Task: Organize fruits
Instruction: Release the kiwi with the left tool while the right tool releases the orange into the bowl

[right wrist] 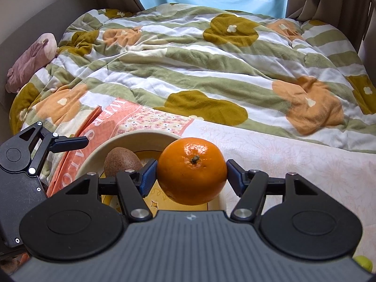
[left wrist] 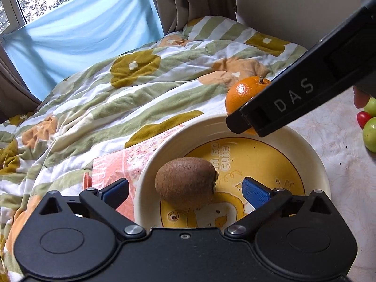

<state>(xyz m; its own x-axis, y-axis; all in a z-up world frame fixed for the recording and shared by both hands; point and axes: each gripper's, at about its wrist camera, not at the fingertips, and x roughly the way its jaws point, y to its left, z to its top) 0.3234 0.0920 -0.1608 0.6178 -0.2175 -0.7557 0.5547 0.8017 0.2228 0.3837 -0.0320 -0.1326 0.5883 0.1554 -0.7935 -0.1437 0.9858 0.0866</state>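
A brown kiwi (left wrist: 185, 181) lies in a cream plate (left wrist: 305, 145) with a yellow duck picture in its middle. My left gripper (left wrist: 185, 184) is open around the kiwi, its blue pads (left wrist: 255, 192) well apart from the fruit on both sides. My right gripper (right wrist: 191, 171) is shut on an orange (right wrist: 191, 171), stem up, held just over the plate's (right wrist: 131, 138) right rim. In the left wrist view the orange (left wrist: 242, 94) shows behind the right gripper's black finger (left wrist: 277, 108). The kiwi (right wrist: 122, 162) also shows in the right wrist view, with one left finger (right wrist: 68, 143) beyond it.
The plate rests on a pale cloth (left wrist: 340, 164) beside a pink patterned book (left wrist: 122, 162). Green fruits (left wrist: 371, 129) and a red tomato (left wrist: 363, 118) lie at the right edge. A striped flower quilt (right wrist: 188, 65) covers the bed behind, with a pink plush toy (right wrist: 30, 61) at left.
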